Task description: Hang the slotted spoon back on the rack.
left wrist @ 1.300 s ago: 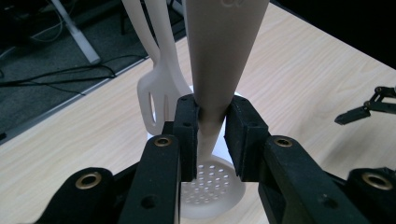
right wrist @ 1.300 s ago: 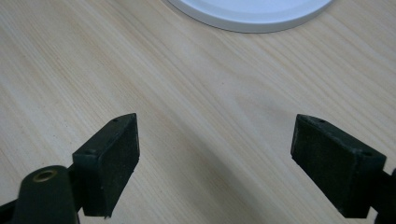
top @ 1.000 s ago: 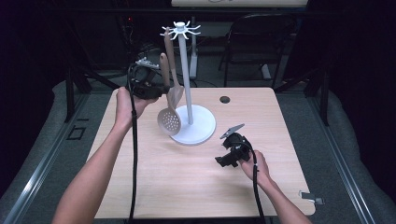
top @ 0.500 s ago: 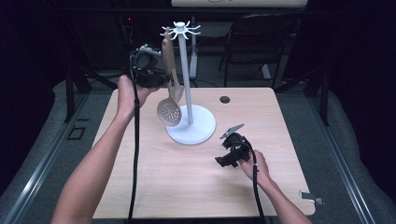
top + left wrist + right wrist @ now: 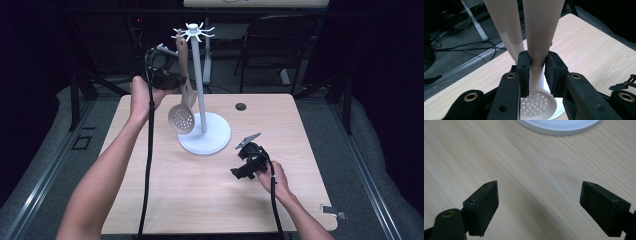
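I am gripping the slotted spoon (image 5: 181,102) by its handle in my left tongs (image 5: 170,80), lifted off the table (image 5: 150,190) at nine o'clock of the white hook stand (image 5: 199,80). Hanging it is not yet done. My right tongs (image 5: 248,159) are gaping, resting at four o'clock.

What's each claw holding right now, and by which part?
Left claw grips the slotted spoon by its handle, just above the bowl. Right claw holds nothing.
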Action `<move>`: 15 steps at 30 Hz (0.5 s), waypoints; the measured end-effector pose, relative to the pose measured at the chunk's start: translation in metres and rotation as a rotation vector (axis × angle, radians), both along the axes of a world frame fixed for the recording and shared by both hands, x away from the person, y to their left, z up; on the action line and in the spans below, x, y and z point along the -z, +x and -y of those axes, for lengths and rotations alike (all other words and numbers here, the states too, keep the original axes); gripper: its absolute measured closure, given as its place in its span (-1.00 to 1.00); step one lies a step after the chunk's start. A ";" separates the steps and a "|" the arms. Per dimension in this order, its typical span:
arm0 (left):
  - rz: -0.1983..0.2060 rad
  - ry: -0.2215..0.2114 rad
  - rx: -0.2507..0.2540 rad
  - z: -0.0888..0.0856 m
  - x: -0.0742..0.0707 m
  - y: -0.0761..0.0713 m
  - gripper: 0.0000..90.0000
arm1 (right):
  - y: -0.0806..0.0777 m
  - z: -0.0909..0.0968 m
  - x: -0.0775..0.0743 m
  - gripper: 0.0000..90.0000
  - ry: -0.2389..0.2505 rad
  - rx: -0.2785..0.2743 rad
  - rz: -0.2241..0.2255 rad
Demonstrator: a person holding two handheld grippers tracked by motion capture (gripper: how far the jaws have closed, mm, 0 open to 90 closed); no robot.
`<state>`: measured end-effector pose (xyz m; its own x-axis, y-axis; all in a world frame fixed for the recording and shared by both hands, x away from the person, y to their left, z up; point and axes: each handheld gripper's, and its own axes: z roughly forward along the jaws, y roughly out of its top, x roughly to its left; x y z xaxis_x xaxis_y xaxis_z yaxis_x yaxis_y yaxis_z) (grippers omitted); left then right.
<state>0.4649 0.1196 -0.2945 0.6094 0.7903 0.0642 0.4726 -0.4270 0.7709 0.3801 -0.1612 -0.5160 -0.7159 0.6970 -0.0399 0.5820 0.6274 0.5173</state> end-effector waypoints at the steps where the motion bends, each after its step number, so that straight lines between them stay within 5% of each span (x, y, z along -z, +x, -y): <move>1: 0.002 0.002 -0.003 0.001 0.000 0.000 0.65 | 0.000 0.000 0.000 -0.67 0.006 0.003 -0.002; 15: 0.031 -0.002 -0.027 0.009 0.006 0.007 0.63 | 0.000 0.000 0.001 -0.66 -0.003 -0.003 0.002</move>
